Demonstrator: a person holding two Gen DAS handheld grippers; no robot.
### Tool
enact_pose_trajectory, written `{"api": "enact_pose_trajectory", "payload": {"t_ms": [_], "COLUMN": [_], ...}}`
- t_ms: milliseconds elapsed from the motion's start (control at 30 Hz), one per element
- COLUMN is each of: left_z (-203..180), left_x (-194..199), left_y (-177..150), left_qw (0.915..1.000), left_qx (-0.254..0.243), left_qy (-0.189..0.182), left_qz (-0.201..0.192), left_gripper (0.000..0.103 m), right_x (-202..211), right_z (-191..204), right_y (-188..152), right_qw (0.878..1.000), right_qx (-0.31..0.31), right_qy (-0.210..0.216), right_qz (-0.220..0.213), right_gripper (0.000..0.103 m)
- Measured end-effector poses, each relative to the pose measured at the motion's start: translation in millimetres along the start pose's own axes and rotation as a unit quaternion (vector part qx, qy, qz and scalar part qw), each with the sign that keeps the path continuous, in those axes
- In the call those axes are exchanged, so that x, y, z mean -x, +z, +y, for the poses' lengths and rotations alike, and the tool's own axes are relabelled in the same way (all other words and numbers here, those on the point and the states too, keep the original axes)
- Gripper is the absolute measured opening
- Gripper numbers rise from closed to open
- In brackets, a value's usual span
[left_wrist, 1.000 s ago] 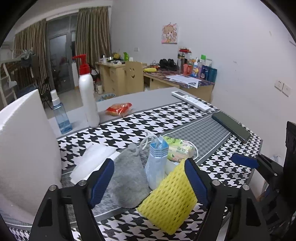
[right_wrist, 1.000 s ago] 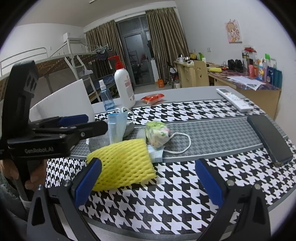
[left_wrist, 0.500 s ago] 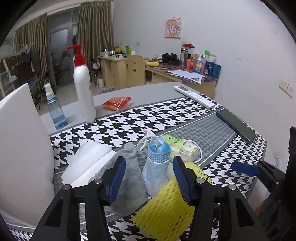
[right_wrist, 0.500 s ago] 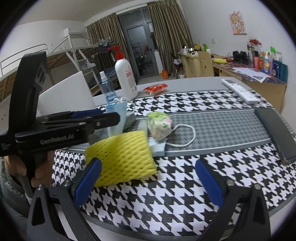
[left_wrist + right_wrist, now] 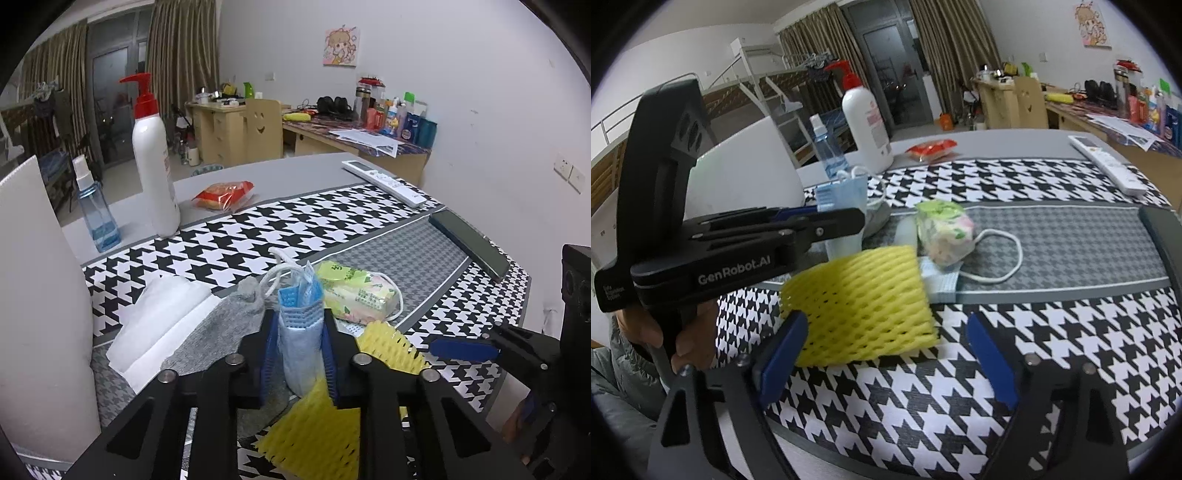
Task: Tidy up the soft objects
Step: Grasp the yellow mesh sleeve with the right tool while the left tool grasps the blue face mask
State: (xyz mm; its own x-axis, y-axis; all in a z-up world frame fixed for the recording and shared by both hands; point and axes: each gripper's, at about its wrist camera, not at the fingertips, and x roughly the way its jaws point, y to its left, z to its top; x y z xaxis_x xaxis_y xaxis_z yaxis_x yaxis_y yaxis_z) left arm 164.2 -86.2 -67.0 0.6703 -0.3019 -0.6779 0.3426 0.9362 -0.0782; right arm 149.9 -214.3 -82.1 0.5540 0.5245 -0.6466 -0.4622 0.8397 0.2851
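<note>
A folded blue face mask [image 5: 299,343] stands upright between the pads of my left gripper [image 5: 299,325]. Its jaws are closing and the pads press on the mask's sides. The same left gripper [image 5: 834,218] shows from the side in the right wrist view, with the mask [image 5: 846,192] sticking up. A yellow foam net [image 5: 860,306] lies flat on the houndstooth mat [image 5: 1052,332]. My right gripper [image 5: 886,354] has its jaws closing, still wide, either side of the net's near edge without touching it. A tissue pack [image 5: 354,291], a grey sock [image 5: 221,328] and a white wipe [image 5: 162,325] lie close by.
A white pump bottle [image 5: 153,166], a blue spray bottle [image 5: 98,218] and a red snack packet [image 5: 223,194] stand behind the mat. A remote [image 5: 384,182] and a dark phone [image 5: 467,240] lie at the right. A tall white container [image 5: 33,295] rises at the left.
The left jaws have closed in from wide apart onto the blue mask. The right jaws have narrowed a little, with the yellow net's near edge now between them.
</note>
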Motion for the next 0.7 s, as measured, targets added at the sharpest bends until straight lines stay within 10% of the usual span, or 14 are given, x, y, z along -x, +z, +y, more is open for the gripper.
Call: {"api": "enact_pose_trajectory", "payload": {"t_ms": [300,700], "left_z": [5,5], "left_x": [0,3], "left_y": [-2,-5], "left_qw": [1.0,0.9999], "left_qx": [0.007,0.011], "left_qy": [-0.006,-0.006], "left_qz": [-0.001,-0.008], "left_gripper": [0.015,0.013], "right_x": [-14,-12], "right_z": [4,6], "right_y": [5,-1], "right_qw": [1.0,0.999], "right_qx": [0.006,0.012], "right_qy": [0.006,0.0], "right_qz": [0.03,0.048], "right_gripper": [0.072,0.014]}}
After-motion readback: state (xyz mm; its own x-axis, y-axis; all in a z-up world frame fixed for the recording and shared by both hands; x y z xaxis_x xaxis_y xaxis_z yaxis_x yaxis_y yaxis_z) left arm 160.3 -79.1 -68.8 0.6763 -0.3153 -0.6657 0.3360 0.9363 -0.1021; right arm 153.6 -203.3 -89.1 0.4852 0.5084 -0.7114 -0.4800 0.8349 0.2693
